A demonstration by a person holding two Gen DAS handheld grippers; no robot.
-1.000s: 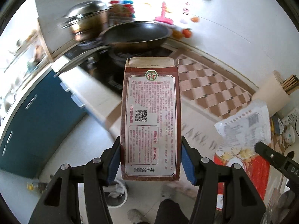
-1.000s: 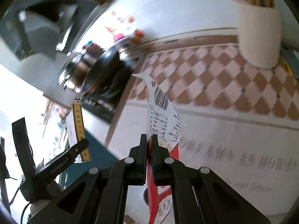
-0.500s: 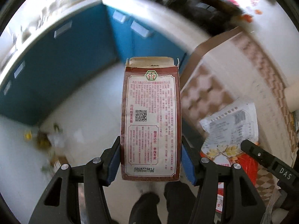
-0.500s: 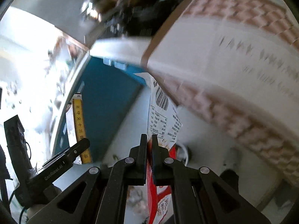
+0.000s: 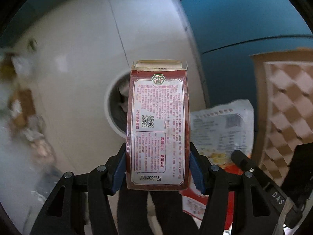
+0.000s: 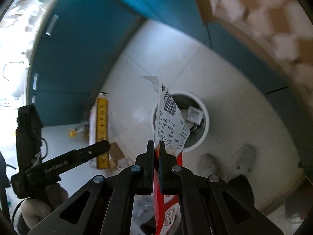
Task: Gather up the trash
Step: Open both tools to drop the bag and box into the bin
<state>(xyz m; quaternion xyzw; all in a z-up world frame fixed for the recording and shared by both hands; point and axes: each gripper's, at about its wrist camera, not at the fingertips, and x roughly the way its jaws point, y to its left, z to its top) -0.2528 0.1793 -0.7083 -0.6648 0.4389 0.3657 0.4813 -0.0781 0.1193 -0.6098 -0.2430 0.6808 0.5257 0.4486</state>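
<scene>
My left gripper [image 5: 157,168] is shut on a brown and white carton [image 5: 158,125], held upright with its open top away from me. Behind the carton a white round trash bin [image 5: 112,107] stands on the floor, partly hidden. My right gripper [image 6: 155,152] is shut on a red and white snack bag [image 6: 170,121], which sticks up in front of the same bin [image 6: 203,135]. The bin holds a dark liner and some paper. The bag also shows in the left wrist view [image 5: 223,125]; the carton shows edge-on in the right wrist view [image 6: 101,129].
Blue cabinet fronts [image 6: 78,54] ring the white tiled floor [image 5: 82,58]. A counter edge with brown checkered tiles [image 5: 287,101] is at the right. Loose litter [image 5: 21,105] lies on the floor at the left. The person's grey slippers [image 6: 242,162] stand by the bin.
Both grippers have swung down from the counter and stove toward the floor. The trash bin has come into view in front of both, and each still holds its item.
</scene>
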